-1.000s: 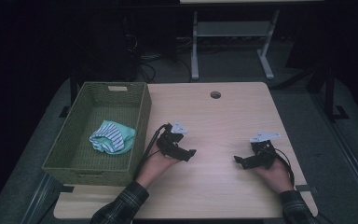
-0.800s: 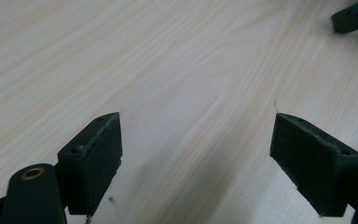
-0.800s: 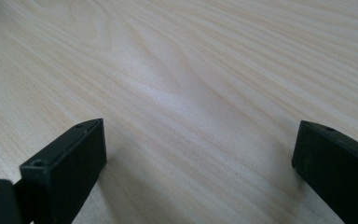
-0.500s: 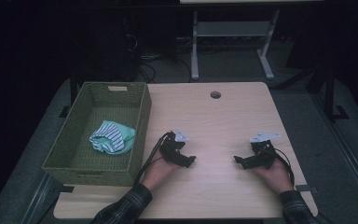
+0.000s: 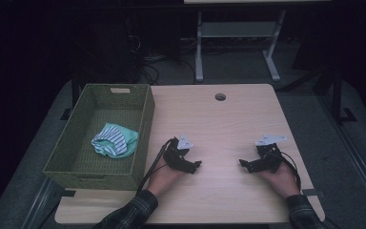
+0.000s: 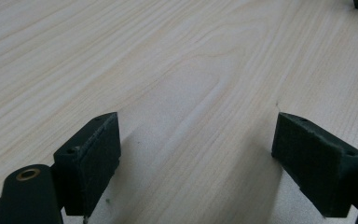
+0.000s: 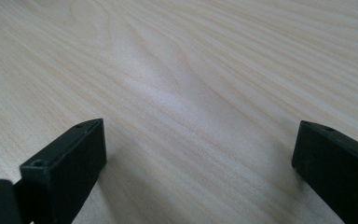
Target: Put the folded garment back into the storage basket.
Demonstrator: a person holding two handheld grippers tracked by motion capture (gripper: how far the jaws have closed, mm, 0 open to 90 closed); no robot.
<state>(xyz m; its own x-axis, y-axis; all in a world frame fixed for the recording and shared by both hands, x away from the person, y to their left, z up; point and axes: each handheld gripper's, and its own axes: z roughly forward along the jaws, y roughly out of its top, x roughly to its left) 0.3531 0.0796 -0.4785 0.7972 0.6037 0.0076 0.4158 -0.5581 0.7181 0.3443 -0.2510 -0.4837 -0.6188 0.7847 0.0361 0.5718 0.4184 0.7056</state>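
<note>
A green woven basket (image 5: pixel 143 125) stands on the left part of the wooden table (image 5: pixel 219 124). A crumpled cloth with teal and white stripes (image 5: pixel 114 140) lies inside it. My left gripper (image 5: pixel 194 166) rests low on the table just right of the basket, jaws wide open with bare wood between them (image 6: pixel 196 140). My right gripper (image 5: pixel 244 164) rests near the table's right front, pointing left toward the other one. It is open too, nothing between its pads (image 7: pixel 198 144).
A round cable hole (image 5: pixel 220 97) sits near the table's far edge. Beyond the table stand a white metal frame (image 5: pixel 233 43) and cables on the dark floor. Bare wood lies between the two grippers and toward the back.
My left gripper has slid back toward the front edge and slightly right, settling lower on the table. The right gripper has stayed still.
</note>
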